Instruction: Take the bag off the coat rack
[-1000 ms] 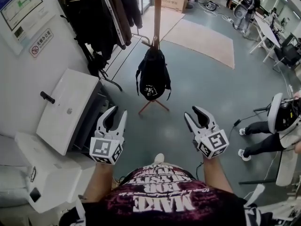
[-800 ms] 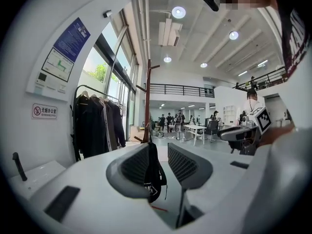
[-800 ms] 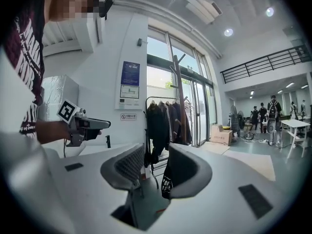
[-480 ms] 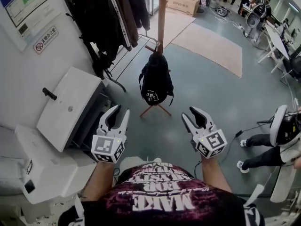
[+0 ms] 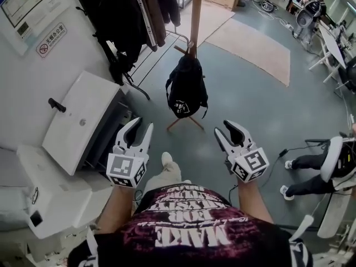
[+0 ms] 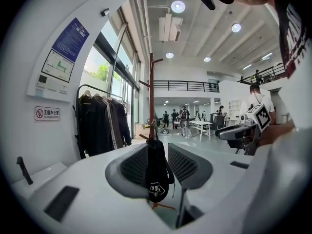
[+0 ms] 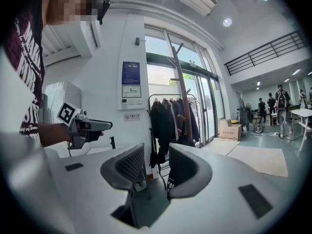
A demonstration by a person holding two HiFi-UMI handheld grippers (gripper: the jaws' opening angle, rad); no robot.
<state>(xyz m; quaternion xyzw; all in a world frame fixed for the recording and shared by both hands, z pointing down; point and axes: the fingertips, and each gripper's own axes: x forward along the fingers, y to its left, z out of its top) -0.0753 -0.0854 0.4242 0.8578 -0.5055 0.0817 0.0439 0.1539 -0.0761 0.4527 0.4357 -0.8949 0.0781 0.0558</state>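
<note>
A black bag (image 5: 187,90) with a white logo hangs low on the brown wooden coat rack (image 5: 196,15), just above its spread feet. Both grippers are held out in front of me, short of the bag and apart from it. My left gripper (image 5: 141,128) is open and empty, below and left of the bag. My right gripper (image 5: 225,129) is open and empty, below and right of it. In the left gripper view the bag (image 6: 156,177) shows far off through the gap between the open jaws, hanging from the rack (image 6: 151,96). The right gripper view looks at the rack (image 7: 180,96) past open jaws.
A garment rail with dark coats (image 5: 128,21) stands left of the rack. A white cabinet (image 5: 83,121) lines the left wall. A beige rug (image 5: 250,43) lies beyond the rack. A seated person (image 5: 328,168) and cables are at the right. My foot (image 5: 166,160) is forward.
I have come closer to the rack, and the bag sits a little lower and nearer in view. A foot has stepped forward between the grippers. Both grippers stay open.
</note>
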